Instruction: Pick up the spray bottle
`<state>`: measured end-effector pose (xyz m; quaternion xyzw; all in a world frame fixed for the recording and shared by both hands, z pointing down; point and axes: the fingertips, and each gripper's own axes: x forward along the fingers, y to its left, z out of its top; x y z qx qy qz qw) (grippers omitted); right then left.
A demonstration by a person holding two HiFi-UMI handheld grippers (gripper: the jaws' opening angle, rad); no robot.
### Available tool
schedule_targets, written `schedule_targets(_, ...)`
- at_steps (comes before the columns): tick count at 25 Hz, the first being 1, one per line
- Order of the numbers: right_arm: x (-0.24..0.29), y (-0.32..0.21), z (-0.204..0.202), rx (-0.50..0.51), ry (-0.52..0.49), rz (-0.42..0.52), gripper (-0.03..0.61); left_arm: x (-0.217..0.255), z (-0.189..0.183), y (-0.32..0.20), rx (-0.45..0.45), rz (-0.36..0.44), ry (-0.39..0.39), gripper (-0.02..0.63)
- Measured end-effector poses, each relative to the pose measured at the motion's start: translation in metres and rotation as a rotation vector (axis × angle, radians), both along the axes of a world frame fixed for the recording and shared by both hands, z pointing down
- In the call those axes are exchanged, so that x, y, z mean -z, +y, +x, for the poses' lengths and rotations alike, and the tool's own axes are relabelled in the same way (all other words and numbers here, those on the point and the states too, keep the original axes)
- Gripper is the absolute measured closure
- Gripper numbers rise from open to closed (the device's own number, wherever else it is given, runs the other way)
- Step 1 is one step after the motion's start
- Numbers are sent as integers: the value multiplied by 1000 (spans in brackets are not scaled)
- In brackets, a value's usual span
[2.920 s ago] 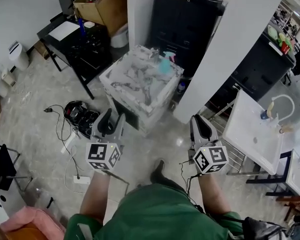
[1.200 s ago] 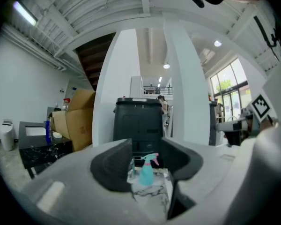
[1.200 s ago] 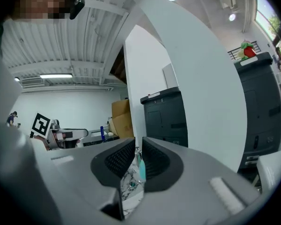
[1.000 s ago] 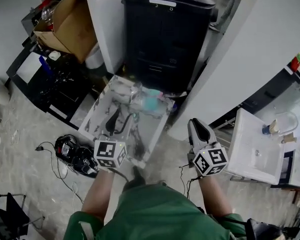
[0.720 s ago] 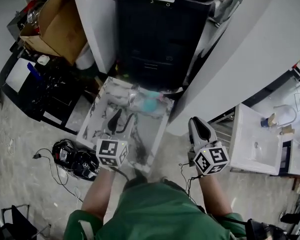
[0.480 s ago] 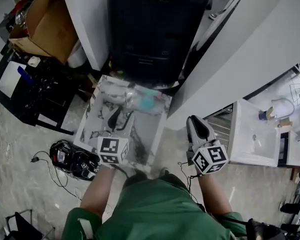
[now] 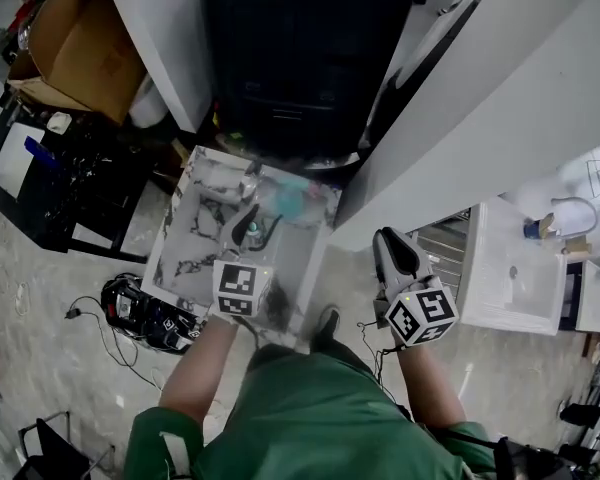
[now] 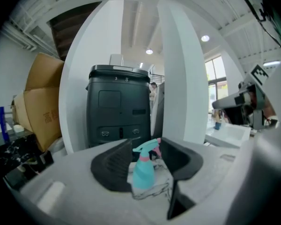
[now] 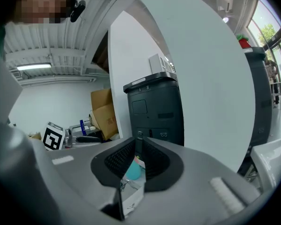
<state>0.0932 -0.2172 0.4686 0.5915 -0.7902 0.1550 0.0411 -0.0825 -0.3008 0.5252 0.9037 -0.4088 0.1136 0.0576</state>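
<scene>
Hardly anything here can be read. The cardboard box (image 8: 41, 110) carries red printed characters, too blurred for me to make out. The left cube (image 7: 239, 288) and the right cube (image 7: 421, 316) above my fingers show black-and-white square code patterns, with no letters or numbers on them.
</scene>
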Motion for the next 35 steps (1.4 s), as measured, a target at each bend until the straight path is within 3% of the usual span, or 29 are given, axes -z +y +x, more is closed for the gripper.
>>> schedule_targets(11,-30,-17,36,23,-27,-58,534,-56,46,-33,19,-91,-59,420)
schedule_targets(19,-53,-23,59,-3,-21,-111,534,-101,59,-62,35,-149,-96,400)
schedule_targets(35,-60,-19,77,-40,5,-125,534,-119,70,-93,113,-96,-54,388)
